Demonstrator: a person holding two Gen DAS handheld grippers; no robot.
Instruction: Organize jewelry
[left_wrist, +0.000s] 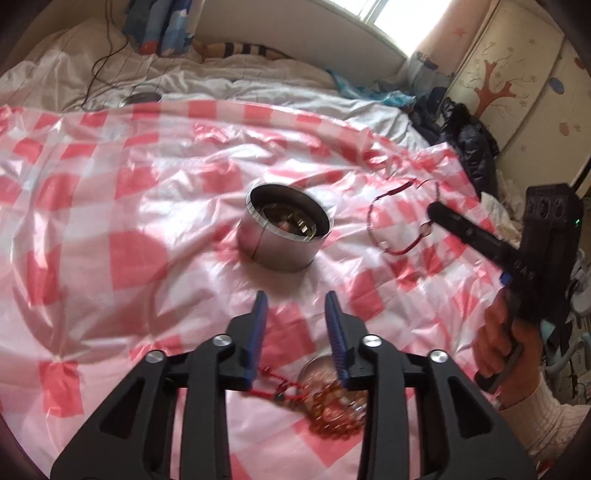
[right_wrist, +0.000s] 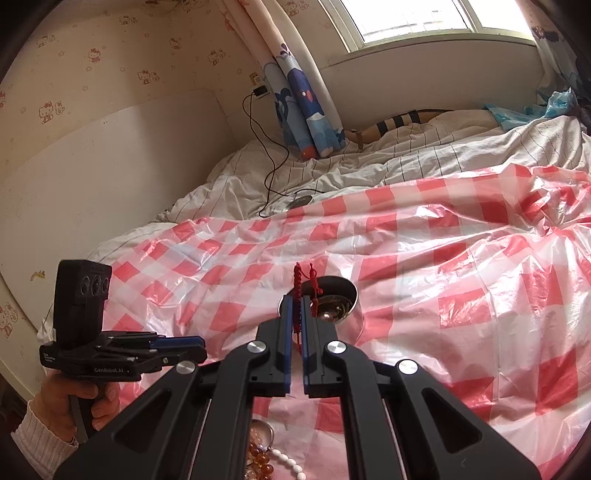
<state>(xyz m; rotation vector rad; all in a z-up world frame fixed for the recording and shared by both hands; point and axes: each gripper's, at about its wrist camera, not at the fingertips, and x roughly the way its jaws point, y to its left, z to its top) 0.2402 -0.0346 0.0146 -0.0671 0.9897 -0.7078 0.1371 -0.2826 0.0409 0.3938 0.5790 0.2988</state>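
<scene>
Right gripper (right_wrist: 296, 306): squeezed tight on a thin red string bracelet (left_wrist: 391, 221), lifted off the cloth.
Left gripper (left_wrist: 296, 304): open, nothing between its blue pads.
Shiny round metal tin (left_wrist: 286, 230): on the red-and-white checked plastic cloth (left_wrist: 110, 221).
Pile of amber beads (left_wrist: 332, 410): under the left gripper.

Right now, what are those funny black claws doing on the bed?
A person is sorting jewelry on a red-checked plastic sheet spread over the bed, with a claw tool in each hand. The right gripper is shut on a red string bracelet, lifted beside a round metal tin that already has pieces inside. The left gripper is open and holds nothing. Under it lies a pile of amber beads waiting to be sorted.
</scene>
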